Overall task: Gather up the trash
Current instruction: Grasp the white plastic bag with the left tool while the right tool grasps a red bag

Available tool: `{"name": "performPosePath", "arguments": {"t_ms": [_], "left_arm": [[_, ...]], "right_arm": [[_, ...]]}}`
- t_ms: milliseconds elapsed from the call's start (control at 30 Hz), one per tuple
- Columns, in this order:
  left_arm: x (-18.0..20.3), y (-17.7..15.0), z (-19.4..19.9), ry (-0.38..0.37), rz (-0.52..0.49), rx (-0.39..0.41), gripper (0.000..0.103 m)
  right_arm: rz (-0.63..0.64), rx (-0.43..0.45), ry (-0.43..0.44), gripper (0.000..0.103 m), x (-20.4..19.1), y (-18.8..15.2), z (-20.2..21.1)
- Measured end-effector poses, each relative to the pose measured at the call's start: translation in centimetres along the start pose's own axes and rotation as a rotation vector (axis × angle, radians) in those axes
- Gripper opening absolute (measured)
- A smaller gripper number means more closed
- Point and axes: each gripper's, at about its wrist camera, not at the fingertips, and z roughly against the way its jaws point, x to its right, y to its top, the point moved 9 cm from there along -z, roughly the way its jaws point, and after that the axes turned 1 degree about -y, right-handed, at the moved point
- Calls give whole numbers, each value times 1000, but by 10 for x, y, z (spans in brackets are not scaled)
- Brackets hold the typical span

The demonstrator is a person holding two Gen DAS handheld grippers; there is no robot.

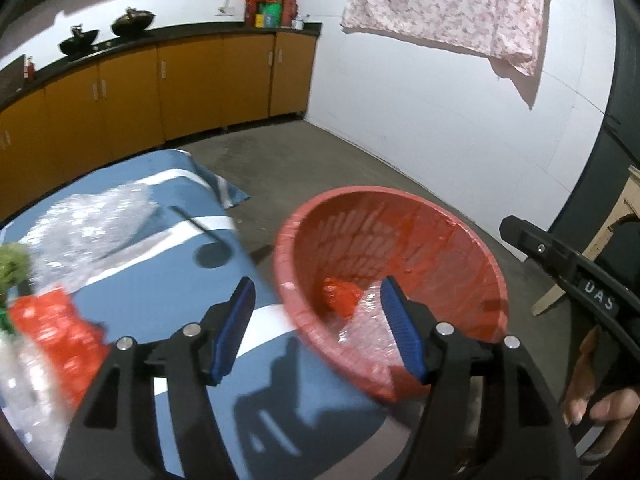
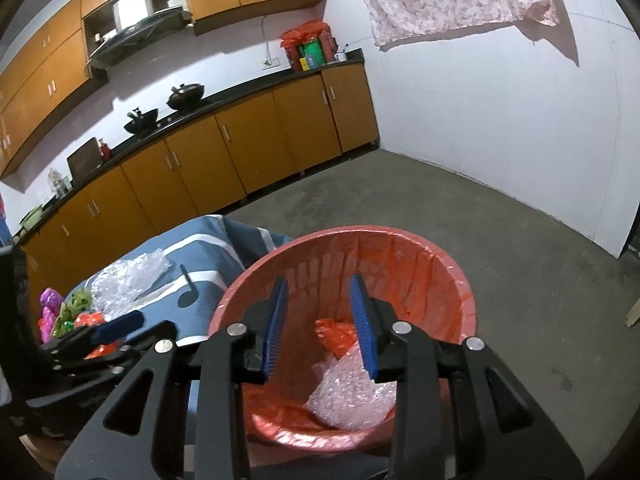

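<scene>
Both grippers spread, empty: right gripper [image 2: 318,328] over red bin [image 2: 460,280]; left gripper [image 1: 316,328] above blue tablecloth [image 1: 168,276]; concrete floor [image 2: 440,208].

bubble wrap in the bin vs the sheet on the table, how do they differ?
The bubble wrap in the bin lies at the bottom of the red bin, beside a red wrapper; the bubble wrap on the table lies spread on the blue cloth, uncollected. Both are clear and crumpled.
</scene>
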Motion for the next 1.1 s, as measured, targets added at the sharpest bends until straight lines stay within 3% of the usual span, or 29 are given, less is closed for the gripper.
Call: {"name": "performPosePath", "arguments": {"t_ms": [333,533,667,900,1100], "left_arm": [[-86,-34,96,189,54,78,68],[-160,-58,152,371,120,123,71],[-207,-75,170,463,174,114,72],[-257,-100,167,479,290,63,72],[-263,-96,143,430,346,48,72]], "right_arm": [[108,-29,101,34,-76,-16,3],[183,-64,191,34,-139,-33,-4],[230,-99,255,36,-183,-47,-12],[325,-146,316,42,-240,-71,-26],[320,-215,341,42,-261,-83,-55]]}}
